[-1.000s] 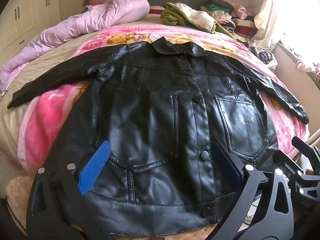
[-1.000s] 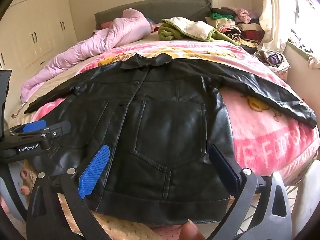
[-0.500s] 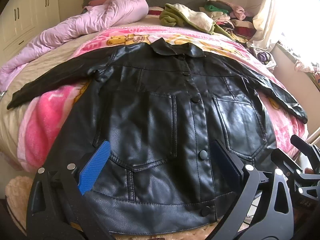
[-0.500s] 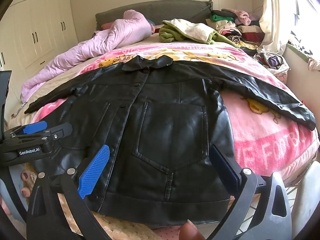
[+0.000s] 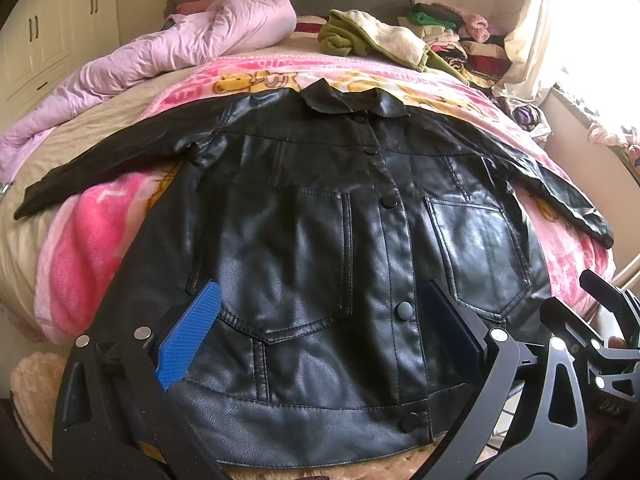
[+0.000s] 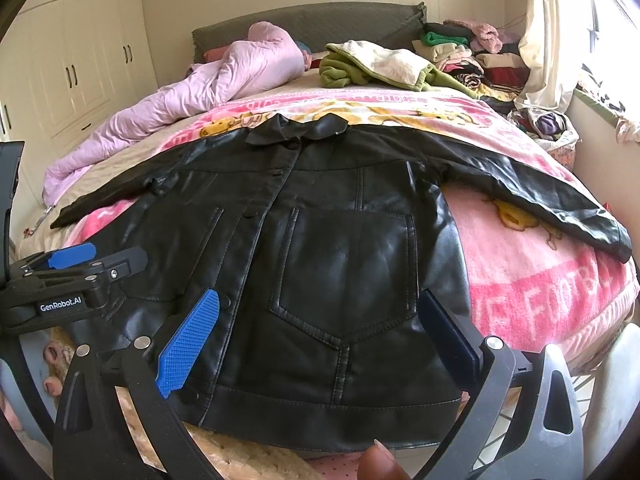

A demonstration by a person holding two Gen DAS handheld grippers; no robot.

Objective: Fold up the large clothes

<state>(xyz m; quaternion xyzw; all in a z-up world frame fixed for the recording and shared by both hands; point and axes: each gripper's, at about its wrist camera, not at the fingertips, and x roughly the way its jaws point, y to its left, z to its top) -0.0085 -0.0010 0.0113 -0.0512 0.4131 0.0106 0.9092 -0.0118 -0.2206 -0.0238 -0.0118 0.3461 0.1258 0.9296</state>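
On the bed, black leather jacket (image 5: 320,248) lies flat, front up, buttoned, both sleeves spread out over the pink blanket (image 6: 532,280), hem at the near edge. Left gripper (image 5: 316,328) and right gripper (image 6: 316,332) both hover over the hem, jaws wide apart, holding nothing. Nothing folded yet. Likely first step: fold a sleeve across the chest. Pinch at the cuff or shoulder seam with a full bite, since the leather looks stiff and slippery; lift low, lay it square to the button line, avoid dragging the body.
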